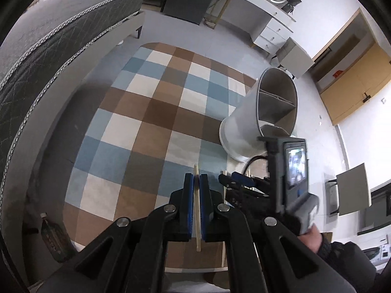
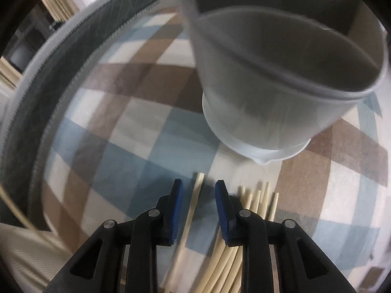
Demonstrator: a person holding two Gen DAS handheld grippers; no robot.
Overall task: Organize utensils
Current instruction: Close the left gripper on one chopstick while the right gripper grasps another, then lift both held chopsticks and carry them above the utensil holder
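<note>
My left gripper (image 1: 196, 179) is shut on a single pale chopstick (image 1: 197, 210), held above the checkered rug. A grey-white utensil holder (image 1: 259, 117) with inner dividers stands on the rug ahead and to the right. My right gripper (image 2: 199, 186) is open, low over the rug, with one chopstick (image 2: 193, 205) lying between its blue pads (image 2: 221, 195). A bundle of several chopsticks (image 2: 254, 202) lies just right of it. The holder (image 2: 264, 102) fills the upper right of the right wrist view. The right gripper also shows in the left wrist view (image 1: 240, 179).
A checkered blue, brown and white rug (image 1: 156, 112) covers the floor. A dark mattress on a bed frame (image 1: 48, 48) runs along the left. A bottle (image 1: 55, 238) lies by the bed. White drawers (image 1: 271, 31) and a chair (image 1: 352, 190) stand further off.
</note>
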